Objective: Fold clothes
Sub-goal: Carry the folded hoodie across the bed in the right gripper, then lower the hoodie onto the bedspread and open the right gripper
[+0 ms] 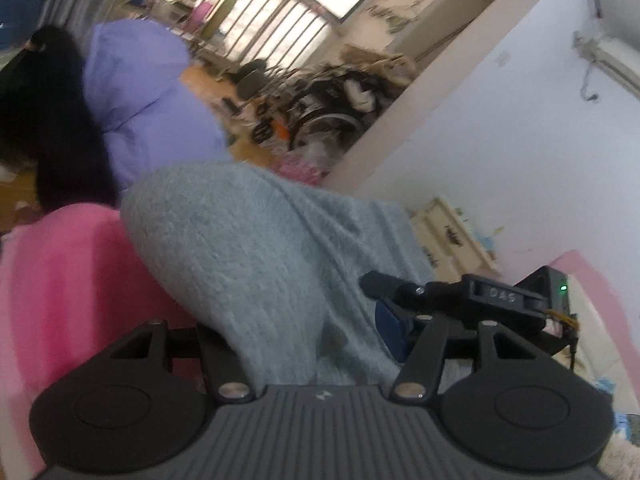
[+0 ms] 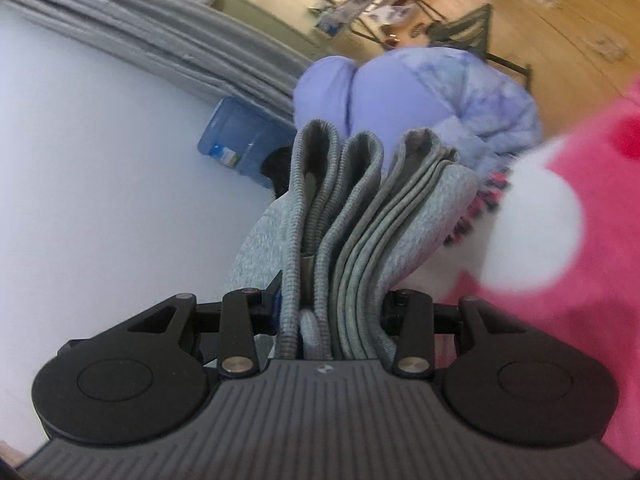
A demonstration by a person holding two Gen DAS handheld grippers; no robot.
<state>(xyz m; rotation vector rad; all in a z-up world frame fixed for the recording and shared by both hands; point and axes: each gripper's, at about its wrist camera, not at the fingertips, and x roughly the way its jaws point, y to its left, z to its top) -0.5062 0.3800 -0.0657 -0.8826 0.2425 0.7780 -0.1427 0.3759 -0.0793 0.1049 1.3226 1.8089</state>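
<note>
Right tool (image 2: 332, 312) clamps bunched ribbed hems of soft grey knit garment (image 2: 360, 216); left tool (image 1: 304, 344), beside it, grips same limp cloth, likely to sag.

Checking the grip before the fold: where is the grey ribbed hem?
In the right wrist view, the grey ribbed knit hem is bunched in folds between the right tool's fingers, left of the pink-and-white plush.

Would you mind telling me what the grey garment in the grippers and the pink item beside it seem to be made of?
Grey garment: looks like soft knit, probably cotton jersey or fleece, matte; ribbed edges show in the right wrist view, a fuzzy heathered nap in the left. Pink item: seems plush or fleece, matte and fluffy, though blur leaves it uncertain.
</note>
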